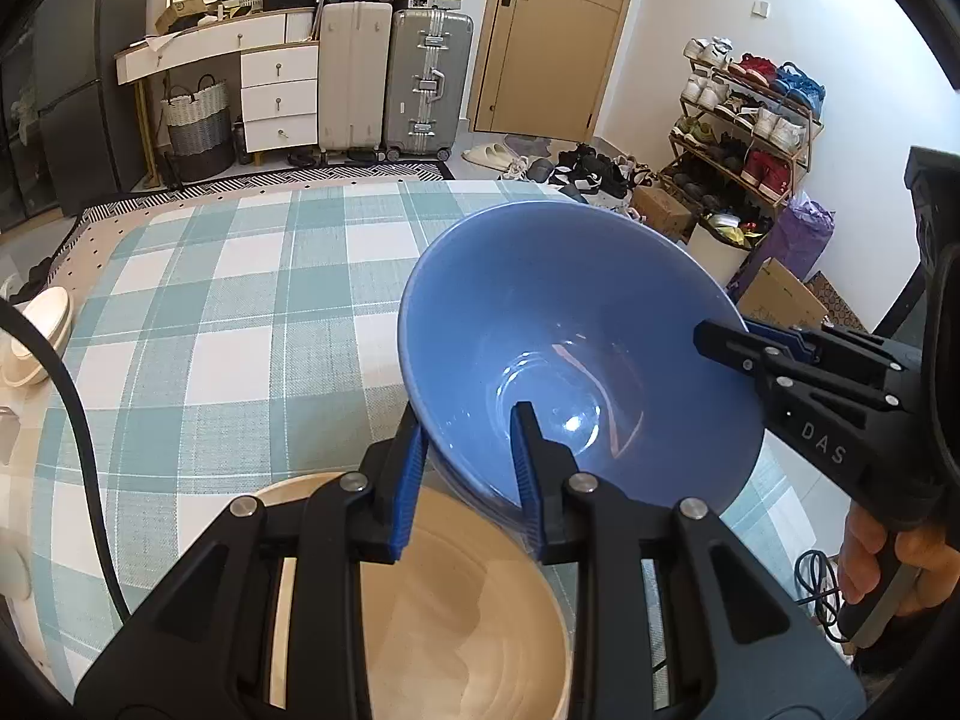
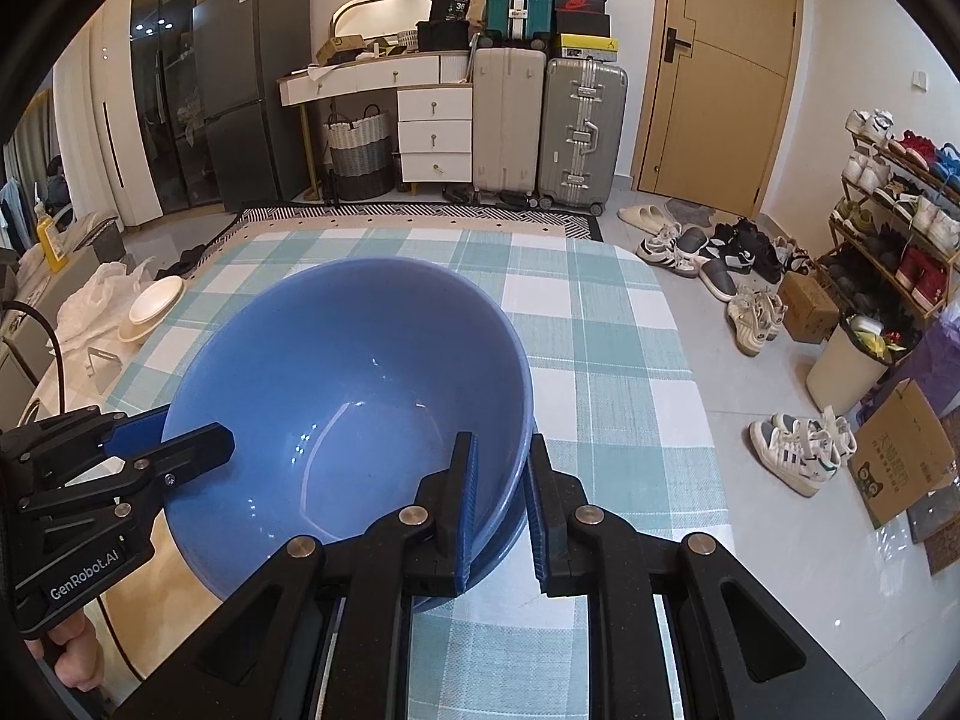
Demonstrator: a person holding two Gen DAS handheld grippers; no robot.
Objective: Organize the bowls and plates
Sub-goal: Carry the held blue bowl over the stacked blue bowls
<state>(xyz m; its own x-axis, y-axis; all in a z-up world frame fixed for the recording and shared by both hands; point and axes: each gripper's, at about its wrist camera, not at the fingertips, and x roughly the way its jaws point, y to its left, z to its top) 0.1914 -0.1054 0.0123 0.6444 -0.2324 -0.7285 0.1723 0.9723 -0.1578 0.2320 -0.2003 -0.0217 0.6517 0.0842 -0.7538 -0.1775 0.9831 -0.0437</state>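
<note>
One blue bowl clamped at opposite rims by left gripper and right gripper, tilted above one beige bowl at 6 o'clock; checked desk open toward 12.

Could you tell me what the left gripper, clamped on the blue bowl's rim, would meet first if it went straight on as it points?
Probably the blue bowl it already grips; beyond that, likely the checked tablecloth.

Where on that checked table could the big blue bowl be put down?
Bare checked tablecloth lies beyond the blue ceramic bowl to the far edge. Crowded: the beige wooden bowl right beneath, and stacked cream dishes on the left.
</note>
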